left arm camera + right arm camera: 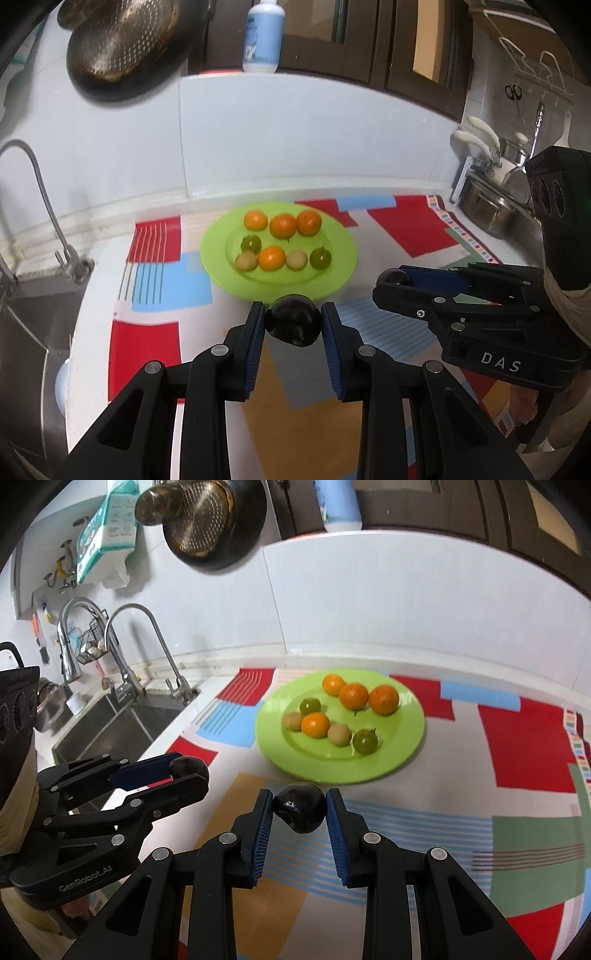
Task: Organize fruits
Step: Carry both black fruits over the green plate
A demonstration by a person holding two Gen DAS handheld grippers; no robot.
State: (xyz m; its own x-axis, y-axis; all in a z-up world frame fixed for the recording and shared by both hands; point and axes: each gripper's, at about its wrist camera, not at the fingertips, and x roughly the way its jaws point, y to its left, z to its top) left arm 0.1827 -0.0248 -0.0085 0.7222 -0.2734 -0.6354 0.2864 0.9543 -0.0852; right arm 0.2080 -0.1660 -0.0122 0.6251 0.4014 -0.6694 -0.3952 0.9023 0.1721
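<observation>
A green plate (218,254) (410,716) on the patterned mat holds several fruits: oranges (282,225) (353,696) in the back row, green fruits (320,257) (365,740) and pale round fruits (296,259) (339,734) in front. My left gripper (293,319) is shut on a dark plum (293,325), held just short of the plate's near rim. My right gripper (300,806) is shut on another dark plum (301,808), also just before the plate. Each gripper shows in the other's view, the right (395,280) and the left (188,768).
The colourful mat (155,332) (517,746) covers the counter. A sink (110,731) with taps (44,206) lies to the left. Steel pots (484,210) stand at the right. A pan (122,48) hangs on the wall; a bottle (264,37) stands on the ledge.
</observation>
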